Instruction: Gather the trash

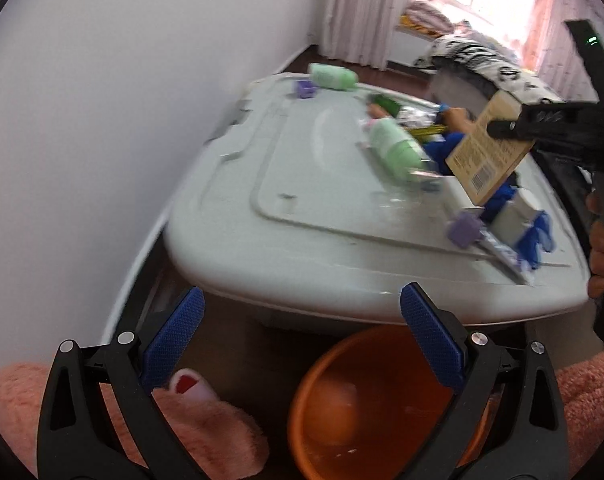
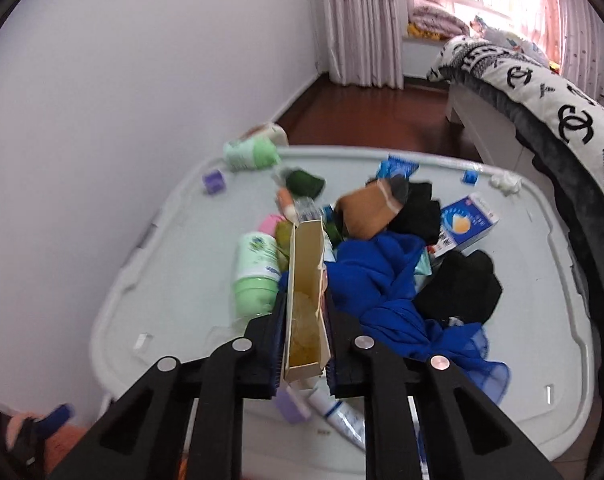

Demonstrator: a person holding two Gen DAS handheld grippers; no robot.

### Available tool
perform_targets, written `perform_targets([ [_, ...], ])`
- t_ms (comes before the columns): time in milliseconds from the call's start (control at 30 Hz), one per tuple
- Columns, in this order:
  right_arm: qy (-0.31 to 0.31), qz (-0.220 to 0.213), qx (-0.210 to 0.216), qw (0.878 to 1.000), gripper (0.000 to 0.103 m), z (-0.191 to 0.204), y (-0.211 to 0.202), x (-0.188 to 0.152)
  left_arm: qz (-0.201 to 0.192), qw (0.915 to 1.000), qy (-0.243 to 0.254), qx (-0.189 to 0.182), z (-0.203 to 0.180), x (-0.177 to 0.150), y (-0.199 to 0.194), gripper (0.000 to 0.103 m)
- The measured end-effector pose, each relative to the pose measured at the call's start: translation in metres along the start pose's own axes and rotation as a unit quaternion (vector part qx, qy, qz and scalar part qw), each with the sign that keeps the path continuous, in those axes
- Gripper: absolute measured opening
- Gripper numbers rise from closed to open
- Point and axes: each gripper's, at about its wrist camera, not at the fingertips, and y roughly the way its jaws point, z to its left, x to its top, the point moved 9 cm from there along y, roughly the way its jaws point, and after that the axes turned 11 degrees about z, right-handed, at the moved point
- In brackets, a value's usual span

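My right gripper (image 2: 304,320) is shut on an open tan cardboard box (image 2: 306,300) and holds it above the clutter on the pale grey table (image 2: 173,280). The box also shows in the left wrist view (image 1: 486,152), held up at the right. My left gripper (image 1: 302,320) is open and empty, low in front of the table's near edge, above an orange bucket (image 1: 378,404) on the floor. Green bottles (image 2: 255,268) (image 1: 394,148), a blue cloth (image 2: 382,280), black cloth (image 2: 462,292), a milk carton (image 2: 466,222) and a tube (image 2: 338,412) lie on the table.
A white wall runs along the left. A bed (image 2: 542,100) with a black-and-white cover stands at the right. Pink fluffy slippers (image 1: 205,420) show beside the bucket. A purple cube (image 2: 213,182) and a crumpled tissue (image 2: 506,182) sit near the table's far edge.
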Motion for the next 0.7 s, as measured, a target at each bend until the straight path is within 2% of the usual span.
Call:
perform_targets([
  [133,-0.01,-0.045,-0.004,0.999,0.016,-0.007,-0.052,-0.016,-0.011,0.9986,0.0,-0.052,-0.023,0.018,0.003,0.096],
  [200,-0.01,-0.064,-0.007,0.998,0.016,-0.014,-0.075,-0.029,-0.014,0.9981,0.003,-0.061,-0.039,0.032,0.007,0.096],
  [367,0.009,-0.084,-0.002,0.996,0.017,-0.036,-0.108,-0.061,-0.009,0.9974,0.062,-0.035,-0.096,0.073,0.034,0.096],
  [467,0.01,-0.09,-0.002,0.996,0.017,-0.044,-0.116,-0.073,0.026,0.9981,0.055,-0.009,-0.11,0.091,0.066,0.096],
  [567,0.007,-0.089,0.003,0.996,0.017,-0.049,-0.117,-0.081,0.06,0.9976,0.035,-0.002,-0.113,0.099,0.09,0.094],
  [600,0.009,-0.088,0.005,0.996,0.017,-0.051,-0.117,-0.084,0.068,0.997,0.038,0.006,-0.113,0.099,0.094,0.085],
  [633,0.011,-0.086,0.011,0.996,0.017,-0.052,-0.116,-0.086,0.081,0.9958,0.042,0.011,-0.113,0.097,0.1,0.056],
  [700,0.017,-0.087,0.017,0.996,0.017,-0.055,-0.118,-0.091,0.118,0.9924,0.032,-0.013,-0.112,0.09,0.11,0.034],
])
